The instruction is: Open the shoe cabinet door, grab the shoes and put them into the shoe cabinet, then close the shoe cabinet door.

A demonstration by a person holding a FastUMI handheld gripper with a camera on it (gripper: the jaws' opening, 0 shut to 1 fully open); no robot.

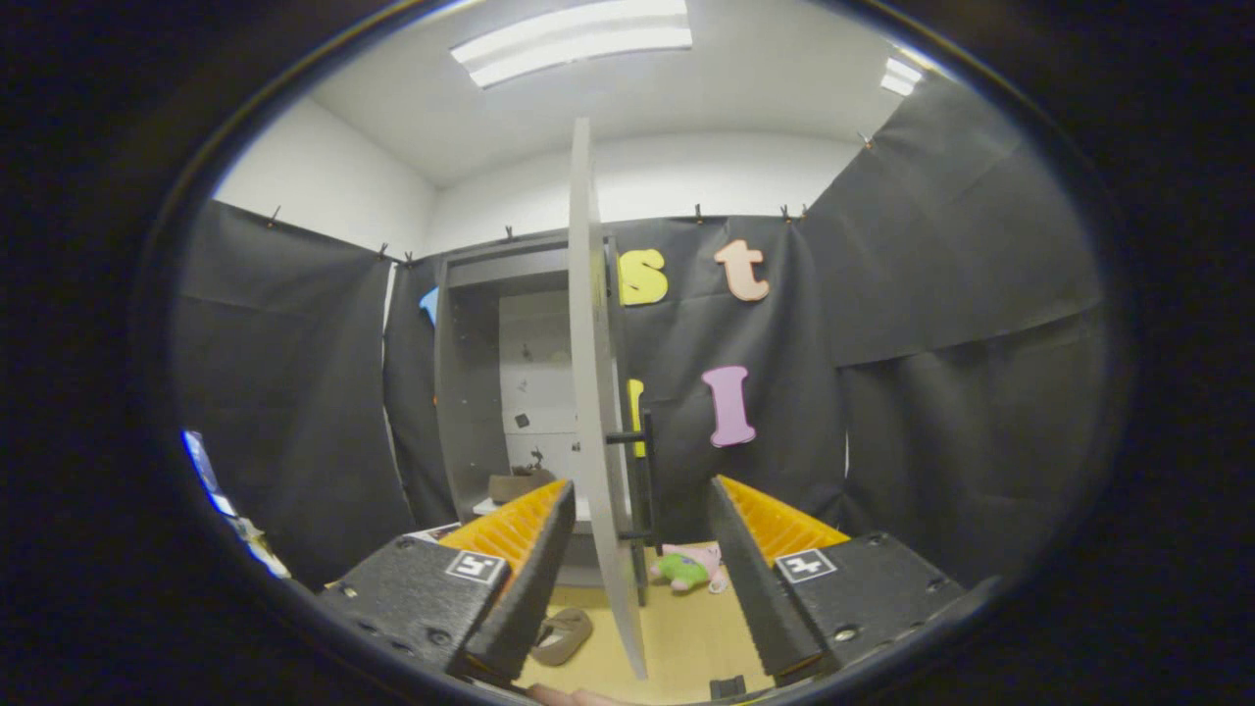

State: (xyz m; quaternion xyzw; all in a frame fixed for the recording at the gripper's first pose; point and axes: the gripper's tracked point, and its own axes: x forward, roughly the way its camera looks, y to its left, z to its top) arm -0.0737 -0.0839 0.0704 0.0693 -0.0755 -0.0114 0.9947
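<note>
Gripper view: hand-held gripper spread, cabinet door edge-on between fingers, untouched.

A tan floor carries a grey-brown shoe lying beside the open door's lower edge. Farther off, a green and pink soft toy lies near the cabinet. Another shoe rests on the cabinet's shelf.

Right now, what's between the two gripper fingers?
In the gripper view, the open gripper straddles the edge of the grey shoe cabinet door, swung open edge-on, with its black bar handle. Neither finger touches it. A brown shoe lies on the floor beside the left finger.
</note>
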